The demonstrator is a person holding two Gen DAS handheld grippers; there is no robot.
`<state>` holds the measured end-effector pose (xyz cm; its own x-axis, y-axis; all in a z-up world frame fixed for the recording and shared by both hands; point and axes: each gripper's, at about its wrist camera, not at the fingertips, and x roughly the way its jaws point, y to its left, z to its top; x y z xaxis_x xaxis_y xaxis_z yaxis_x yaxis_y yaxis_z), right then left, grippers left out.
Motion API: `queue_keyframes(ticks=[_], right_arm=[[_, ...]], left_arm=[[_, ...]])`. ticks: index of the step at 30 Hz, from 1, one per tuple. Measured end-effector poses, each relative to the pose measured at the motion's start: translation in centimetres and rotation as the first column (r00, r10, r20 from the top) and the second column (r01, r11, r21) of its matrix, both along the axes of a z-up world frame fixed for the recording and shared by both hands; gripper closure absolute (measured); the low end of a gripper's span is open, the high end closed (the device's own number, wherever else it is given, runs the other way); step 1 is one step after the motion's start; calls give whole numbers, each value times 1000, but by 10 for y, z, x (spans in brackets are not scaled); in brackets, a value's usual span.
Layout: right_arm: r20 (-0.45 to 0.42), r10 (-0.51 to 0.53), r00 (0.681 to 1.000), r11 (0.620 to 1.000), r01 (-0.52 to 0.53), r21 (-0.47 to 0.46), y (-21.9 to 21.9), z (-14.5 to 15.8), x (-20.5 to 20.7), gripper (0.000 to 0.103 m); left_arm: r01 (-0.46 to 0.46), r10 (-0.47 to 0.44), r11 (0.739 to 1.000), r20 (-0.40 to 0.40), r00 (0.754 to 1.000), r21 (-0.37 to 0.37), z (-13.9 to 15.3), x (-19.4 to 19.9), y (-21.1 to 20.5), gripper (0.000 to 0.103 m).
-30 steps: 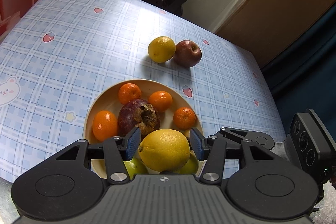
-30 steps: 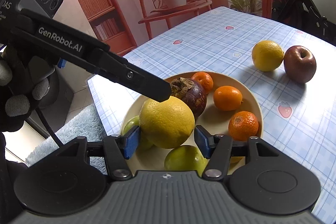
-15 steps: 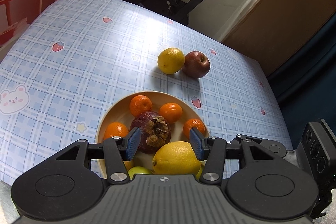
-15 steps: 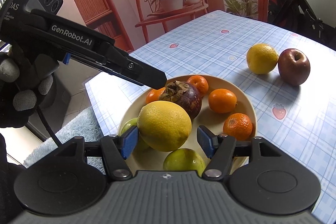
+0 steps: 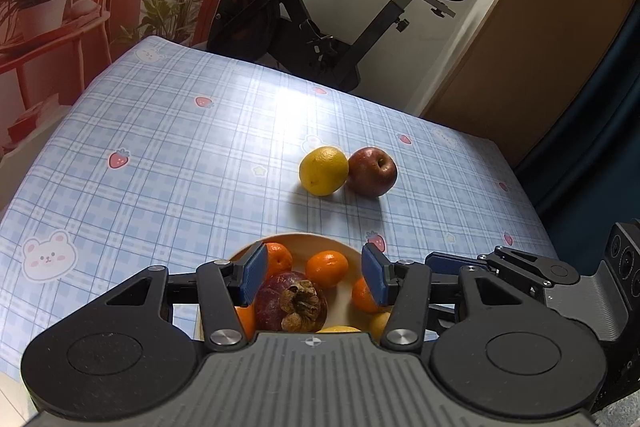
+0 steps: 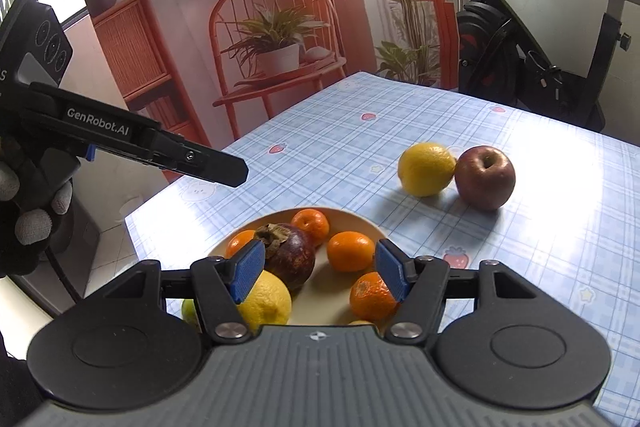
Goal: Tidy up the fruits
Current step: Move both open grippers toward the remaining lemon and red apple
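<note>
Since a second ago, both of your grippers have lifted away from the large lemon (image 6: 266, 301), which now rests in the plate (image 6: 360, 221) beside the mangosteen (image 6: 294, 255) and several tangerines (image 6: 350, 251). Your left gripper (image 5: 314, 273) is spread, with nothing between its blue pads. Your right gripper (image 6: 320, 269) is likewise spread and empty above the plate. A second lemon (image 6: 426, 169) and an apple (image 6: 484, 177) sit touching on the checked tablecloth (image 6: 540, 247), apart from the plate.
</note>
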<state>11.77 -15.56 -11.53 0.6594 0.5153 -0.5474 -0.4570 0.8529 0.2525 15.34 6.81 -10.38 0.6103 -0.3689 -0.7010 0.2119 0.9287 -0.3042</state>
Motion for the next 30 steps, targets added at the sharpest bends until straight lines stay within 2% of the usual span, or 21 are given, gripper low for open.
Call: queue_keyframes(ticks=[8, 10, 16, 21, 30], right_arm=[[59, -127, 990, 991, 129, -36, -23, 2, 12, 38], [71, -151, 986, 987, 154, -38, -30, 0, 17, 38], [92, -180, 979, 980, 187, -71, -45, -4, 39, 38], [98, -220, 971, 971, 227, -69, -56, -15, 62, 38], [106, -217, 970, 972, 226, -72, -63, -29, 83, 38]], left_arm=[[9, -13, 999, 69, 998, 53, 7, 24, -20, 49], [5, -9, 999, 66, 998, 49, 7, 33, -23, 49], [17, -22, 998, 84, 996, 54, 5, 55, -27, 49], [-1, -9, 997, 144, 990, 72, -2, 67, -33, 49], [53, -66, 993, 116, 991, 107, -15, 96, -55, 49]])
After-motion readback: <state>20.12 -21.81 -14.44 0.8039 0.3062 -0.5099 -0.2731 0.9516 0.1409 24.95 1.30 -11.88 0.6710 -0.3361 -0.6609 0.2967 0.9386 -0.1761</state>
